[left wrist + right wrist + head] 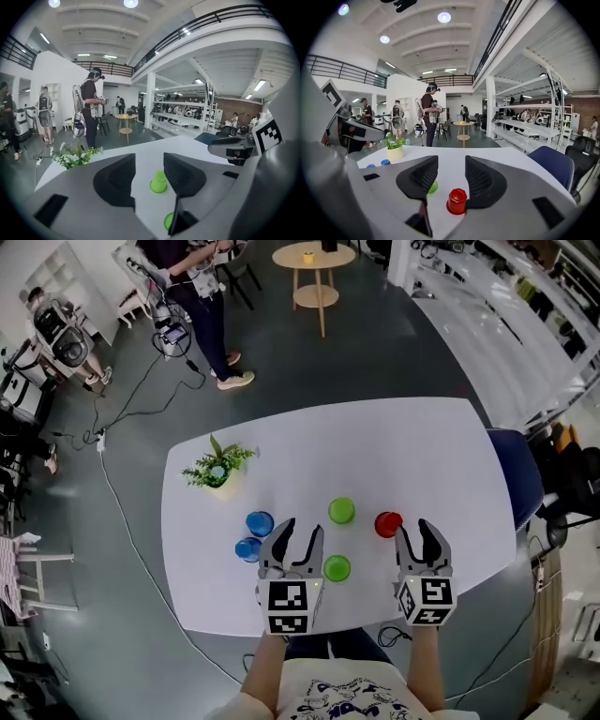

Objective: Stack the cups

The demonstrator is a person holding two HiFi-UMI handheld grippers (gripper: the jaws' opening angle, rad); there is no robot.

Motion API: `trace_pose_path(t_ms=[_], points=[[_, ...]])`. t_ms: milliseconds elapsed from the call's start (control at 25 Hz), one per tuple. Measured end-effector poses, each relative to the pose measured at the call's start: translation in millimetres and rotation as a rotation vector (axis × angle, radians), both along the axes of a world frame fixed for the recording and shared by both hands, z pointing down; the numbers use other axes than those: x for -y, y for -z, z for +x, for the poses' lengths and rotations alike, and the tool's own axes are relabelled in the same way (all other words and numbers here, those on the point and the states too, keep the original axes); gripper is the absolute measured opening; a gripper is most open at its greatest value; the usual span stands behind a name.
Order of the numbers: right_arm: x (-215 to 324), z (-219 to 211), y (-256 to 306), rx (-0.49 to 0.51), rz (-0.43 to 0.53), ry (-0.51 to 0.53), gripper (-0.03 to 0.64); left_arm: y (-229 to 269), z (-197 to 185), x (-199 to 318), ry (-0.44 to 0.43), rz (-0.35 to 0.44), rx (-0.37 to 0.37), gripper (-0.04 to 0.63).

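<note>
Five upside-down cups stand on the white table: two blue cups, a far green cup, a near green cup and a red cup. My left gripper hovers between the blue cups and the green ones, open and empty. In the left gripper view the far green cup shows beyond the gap, and the near green cup is half hidden by the right jaw. My right gripper is open just behind the red cup, not touching it.
A potted plant stands at the table's far left, also seen in the right gripper view as the plant. A blue chair sits off the right edge. A person and a round wooden table are beyond.
</note>
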State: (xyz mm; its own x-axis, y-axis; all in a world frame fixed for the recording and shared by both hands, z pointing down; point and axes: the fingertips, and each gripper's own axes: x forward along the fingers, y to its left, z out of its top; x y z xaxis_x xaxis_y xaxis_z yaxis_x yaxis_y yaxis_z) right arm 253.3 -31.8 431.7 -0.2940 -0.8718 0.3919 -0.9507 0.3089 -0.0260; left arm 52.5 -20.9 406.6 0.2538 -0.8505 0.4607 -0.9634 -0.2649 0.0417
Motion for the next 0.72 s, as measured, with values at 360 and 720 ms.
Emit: trace_pose_path(t_ms=[360,720], points=[[35,-11,-48,-0.076,-0.130,0.016,0.259,-56,37,57,-0.215,-0.124,0.034,0.280],[55,-3,-97,-0.121,-0.250,-0.006,0.265,-122,60,80,-0.328,-0.254,0.064,0.288]])
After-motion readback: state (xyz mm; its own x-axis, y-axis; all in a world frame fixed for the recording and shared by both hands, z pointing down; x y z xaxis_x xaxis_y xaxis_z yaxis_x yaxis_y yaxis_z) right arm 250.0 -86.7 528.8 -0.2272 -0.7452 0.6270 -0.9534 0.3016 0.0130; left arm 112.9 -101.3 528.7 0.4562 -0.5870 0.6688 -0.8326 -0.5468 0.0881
